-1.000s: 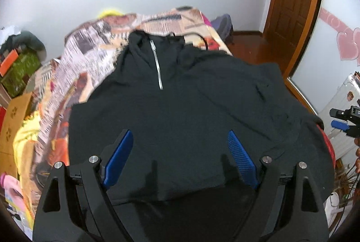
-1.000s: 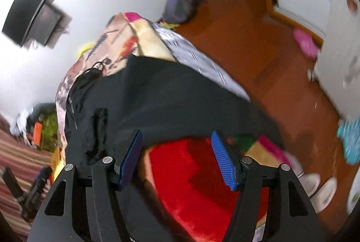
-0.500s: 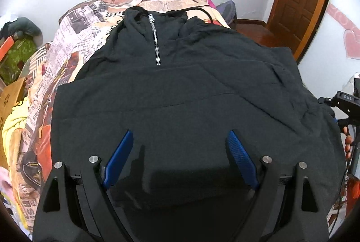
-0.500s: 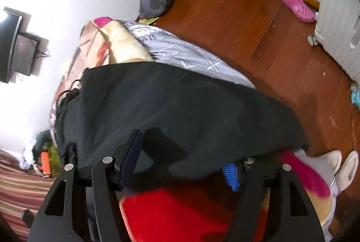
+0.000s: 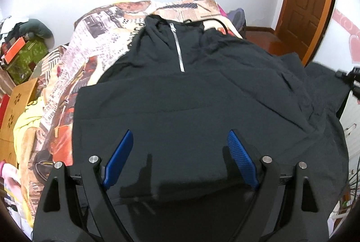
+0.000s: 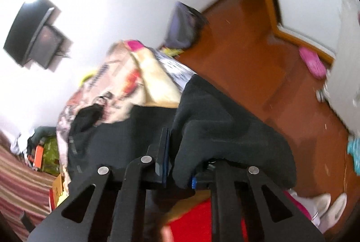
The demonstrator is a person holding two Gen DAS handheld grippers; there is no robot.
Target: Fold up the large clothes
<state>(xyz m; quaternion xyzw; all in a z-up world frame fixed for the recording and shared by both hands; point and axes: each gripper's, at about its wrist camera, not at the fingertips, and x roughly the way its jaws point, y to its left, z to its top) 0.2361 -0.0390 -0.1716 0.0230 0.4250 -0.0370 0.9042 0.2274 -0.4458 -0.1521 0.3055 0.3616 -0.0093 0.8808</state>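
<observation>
A: The black pullover (image 5: 191, 107) lay face up on the bed (image 5: 94, 44), zipper (image 5: 178, 50) toward the far wall, its body spread nearly flat across the patterned blanket.

B: And the left gripper (image 5: 180, 152)?

A: Jaws stood wide above the hem — nothing between the blue pads (image 5: 118, 158), no cloth touched as far as I could see.

B: The right gripper (image 6: 177, 152) was busier.

A: It was — jaws were closing, narrow by then, with a thick bunch of the pullover's black cloth (image 6: 220, 129) between them and draped over 1 finger. That was the side hanging over the bed's edge toward the wooden floor (image 6: 258, 50).

B: So how far along?

A: Early, I'd say. No fold showed in the body; only 1 side was gathered. By my reckoning both sides and the bottom-to-top fold were all left to do.

B: The right view was blurred, mind.

A: True, so I couldn't tell whether it had sleeve or side seam.
</observation>
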